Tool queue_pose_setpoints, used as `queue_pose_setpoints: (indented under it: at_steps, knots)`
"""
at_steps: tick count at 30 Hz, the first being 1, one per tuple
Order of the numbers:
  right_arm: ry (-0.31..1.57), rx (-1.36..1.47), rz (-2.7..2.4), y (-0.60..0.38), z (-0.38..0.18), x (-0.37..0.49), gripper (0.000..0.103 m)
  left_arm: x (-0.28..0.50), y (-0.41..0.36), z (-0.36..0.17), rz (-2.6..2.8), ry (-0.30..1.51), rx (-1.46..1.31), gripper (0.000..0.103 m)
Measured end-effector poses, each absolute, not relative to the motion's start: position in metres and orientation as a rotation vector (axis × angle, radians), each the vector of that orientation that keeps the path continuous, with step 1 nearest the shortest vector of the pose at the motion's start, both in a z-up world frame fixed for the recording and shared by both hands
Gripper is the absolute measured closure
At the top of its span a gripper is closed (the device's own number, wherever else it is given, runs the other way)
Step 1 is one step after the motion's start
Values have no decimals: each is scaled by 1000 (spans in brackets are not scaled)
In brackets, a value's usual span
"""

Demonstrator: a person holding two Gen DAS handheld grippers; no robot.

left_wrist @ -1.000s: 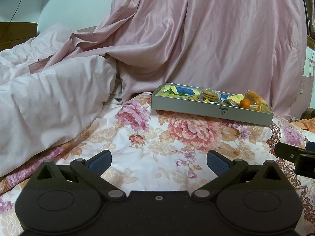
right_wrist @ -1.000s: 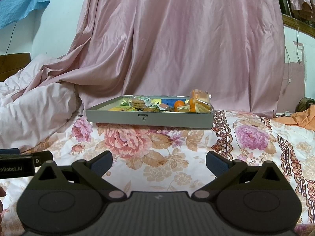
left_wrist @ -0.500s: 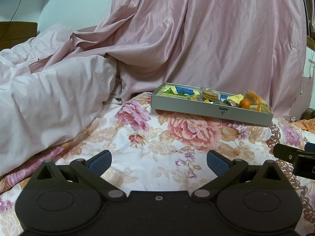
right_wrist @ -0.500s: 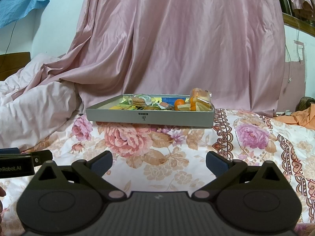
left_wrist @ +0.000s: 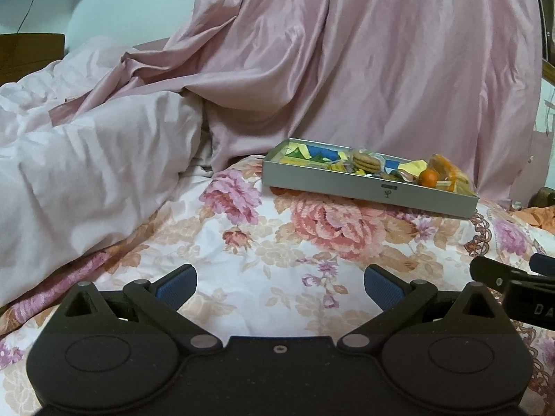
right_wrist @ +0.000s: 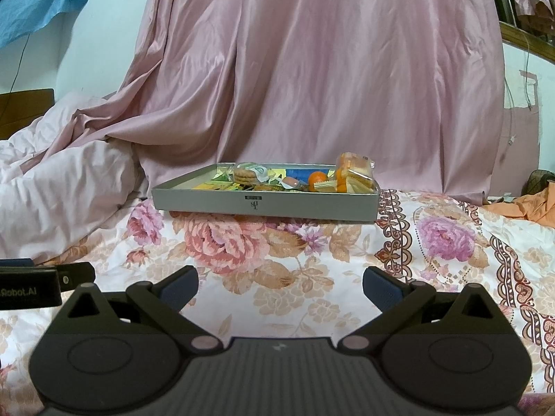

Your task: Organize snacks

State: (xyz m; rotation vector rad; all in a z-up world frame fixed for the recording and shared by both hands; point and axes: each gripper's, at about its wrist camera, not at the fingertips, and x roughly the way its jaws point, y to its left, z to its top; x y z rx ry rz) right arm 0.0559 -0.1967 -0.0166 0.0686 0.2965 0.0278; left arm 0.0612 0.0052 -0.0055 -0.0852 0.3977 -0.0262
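A shallow grey rectangular metal tray [right_wrist: 215, 204] sits flat on the floral-print bedspread [right_wrist: 277, 270], close in front of the hanging pink satin curtain [right_wrist: 329, 86]. A small dark logo marks the middle of its near wall. Inside lie loose snacks: a clear-wrapped stack of round brown biscuits [right_wrist: 244, 175], a small orange fruit [right_wrist: 317, 179], a clear packet of orange and yellow pieces [right_wrist: 355, 173] at the right end, and yellow, green and blue wrappers along the back. A crumpled pale pink duvet [left_wrist: 86, 173] is heaped to the left. The left gripper [left_wrist: 279, 282] and the right gripper [right_wrist: 280, 282] both hover over the bedspread, well short of the tray, jaws spread wide with nothing between them.
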Motion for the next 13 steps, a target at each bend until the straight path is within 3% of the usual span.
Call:
queue_pose_setpoints:
  at_steps: [13]
  knots:
    - [307,64,32,-195,-16,57,0,61,4,-6,-18,395,-71,1]
